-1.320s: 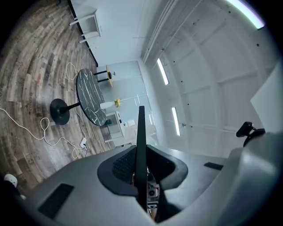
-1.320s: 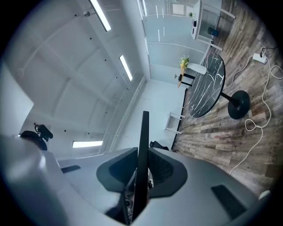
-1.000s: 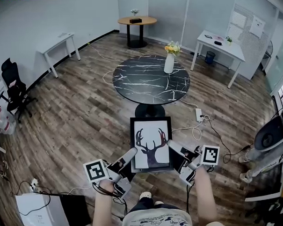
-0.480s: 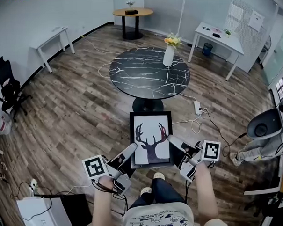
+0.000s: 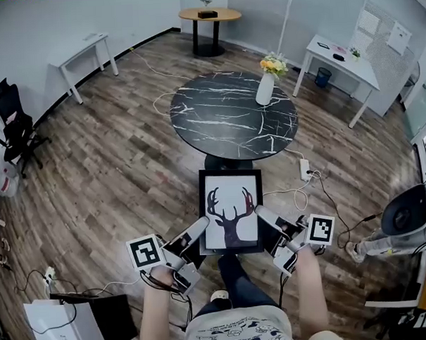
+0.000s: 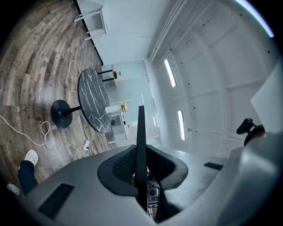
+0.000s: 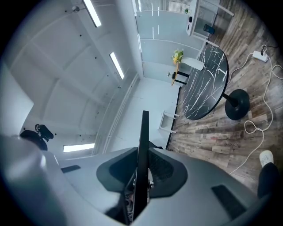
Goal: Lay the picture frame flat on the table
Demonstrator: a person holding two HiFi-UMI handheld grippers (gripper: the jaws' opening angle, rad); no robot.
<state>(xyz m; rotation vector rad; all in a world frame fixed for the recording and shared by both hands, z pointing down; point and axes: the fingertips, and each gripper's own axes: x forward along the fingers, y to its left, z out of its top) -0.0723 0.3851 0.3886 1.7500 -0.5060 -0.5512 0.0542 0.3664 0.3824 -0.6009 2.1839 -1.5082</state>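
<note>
Picture frame: lower centre, held in the air, short of the round marble table. Left gripper and right gripper each clamp one side edge. Laying flat not yet done.

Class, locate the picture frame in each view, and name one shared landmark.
Head view: picture frame, lower centre, face up.
Left gripper view: picture frame edge-on, a dark centre strip between the jaws.
Right gripper view: picture frame edge-on, centre.
Shared landmark: round black marble table.
</note>
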